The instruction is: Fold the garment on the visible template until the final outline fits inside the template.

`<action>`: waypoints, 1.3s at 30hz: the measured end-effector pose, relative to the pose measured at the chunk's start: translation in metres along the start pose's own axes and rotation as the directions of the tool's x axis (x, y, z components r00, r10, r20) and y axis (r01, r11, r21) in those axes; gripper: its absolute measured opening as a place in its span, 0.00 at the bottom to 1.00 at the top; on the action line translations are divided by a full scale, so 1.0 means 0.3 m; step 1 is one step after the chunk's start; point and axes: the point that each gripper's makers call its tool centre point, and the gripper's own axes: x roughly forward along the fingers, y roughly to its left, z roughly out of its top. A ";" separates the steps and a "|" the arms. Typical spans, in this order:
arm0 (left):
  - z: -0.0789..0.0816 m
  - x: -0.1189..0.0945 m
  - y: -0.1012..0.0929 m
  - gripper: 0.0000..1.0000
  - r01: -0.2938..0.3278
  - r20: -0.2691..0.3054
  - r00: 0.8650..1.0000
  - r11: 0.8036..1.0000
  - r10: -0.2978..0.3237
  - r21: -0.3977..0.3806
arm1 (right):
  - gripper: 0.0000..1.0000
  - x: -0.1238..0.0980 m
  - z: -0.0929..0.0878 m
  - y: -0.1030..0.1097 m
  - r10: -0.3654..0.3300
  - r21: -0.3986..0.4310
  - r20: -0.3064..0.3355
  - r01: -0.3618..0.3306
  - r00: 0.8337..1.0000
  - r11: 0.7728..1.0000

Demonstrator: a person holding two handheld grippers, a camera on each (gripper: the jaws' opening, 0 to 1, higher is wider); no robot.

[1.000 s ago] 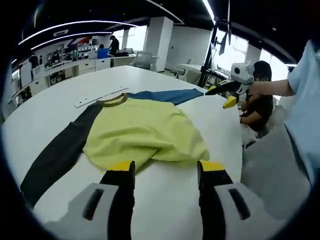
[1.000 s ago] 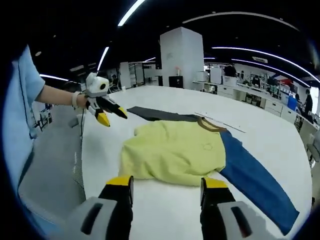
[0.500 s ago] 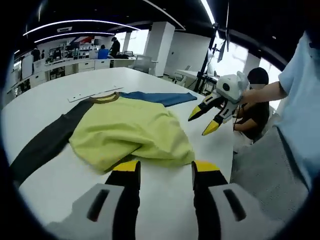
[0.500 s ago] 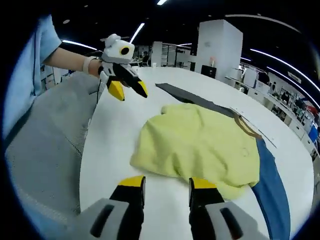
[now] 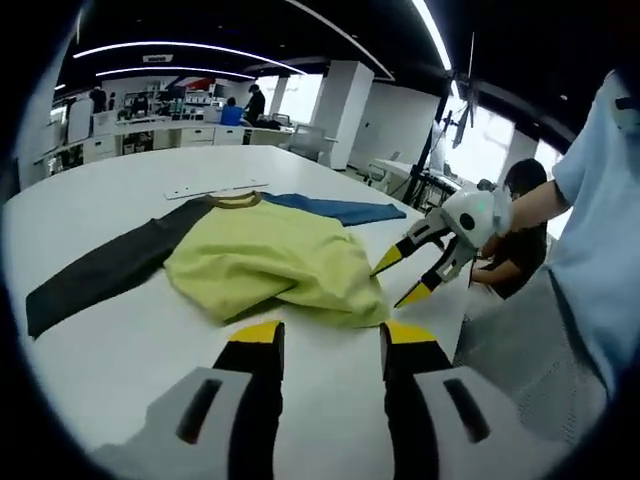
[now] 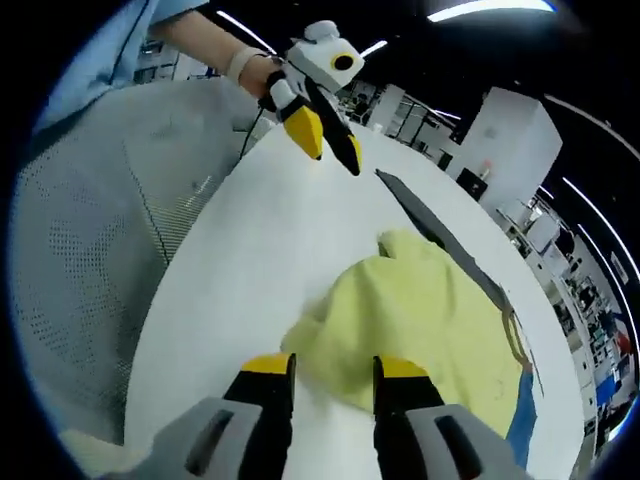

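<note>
Both empty, parted grippers have closed in on the yellow shirt (image 5: 270,262)'s rumpled hem, right gripper (image 6: 325,365) nearest and left gripper (image 5: 325,331) just short, suggesting a grasp comes next.

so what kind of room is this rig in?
Probably an open-plan office or lab: a large round white table holding the yellow shirt with one black and one blue sleeve, rows of white desks with people behind, long ceiling strip lights, white square pillars.
</note>
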 end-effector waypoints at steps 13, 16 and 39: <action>-0.051 -0.011 -0.020 0.39 0.001 -0.054 0.999 1.000 0.001 0.022 | 0.00 0.048 -0.017 0.000 0.020 -0.022 -0.033 -0.021 0.999 1.000; -0.055 -0.005 -0.019 0.39 0.000 -0.059 0.998 1.000 0.002 0.026 | 0.00 0.038 -0.006 -0.019 0.022 -0.002 -0.027 -0.022 0.999 1.000; -0.059 0.057 -0.005 0.37 0.017 -0.038 0.999 1.000 -0.017 -0.011 | 0.00 -0.071 0.161 -0.652 -0.163 0.261 0.077 0.138 0.984 0.955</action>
